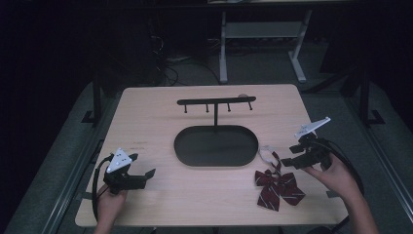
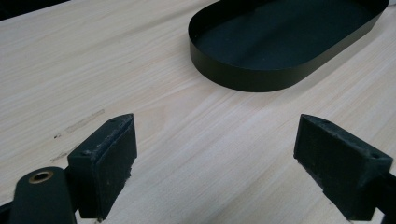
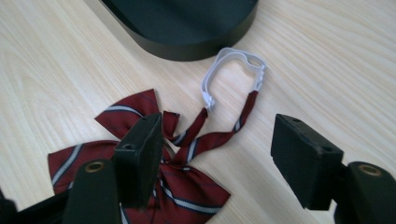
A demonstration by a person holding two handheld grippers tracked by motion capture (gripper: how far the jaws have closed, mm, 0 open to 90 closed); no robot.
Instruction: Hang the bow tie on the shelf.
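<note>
A dark red bow tie (image 1: 278, 189) with pale stripes lies flat on the wooden table at the front right. Its white elastic neck loop (image 1: 267, 153) points toward the black oval tray (image 1: 214, 146). My right gripper (image 1: 288, 156) hovers just right of the loop, open. In the right gripper view its jaws (image 3: 217, 154) stand wide above the bow tie (image 3: 187, 191) and the loop (image 3: 208, 81), with nothing pressed between them. My left gripper (image 1: 142, 165) sits at the front left, open and empty, and in its own view (image 2: 217, 154) it faces the tray (image 2: 280, 42).
A black rack (image 1: 215, 102) with several small hooks rises on a post from the tray's far side. The tray's wall (image 3: 187, 23) lies just beyond the elastic loop. Bare wood lies between the two grippers. Table legs and cables stand on the dark floor behind.
</note>
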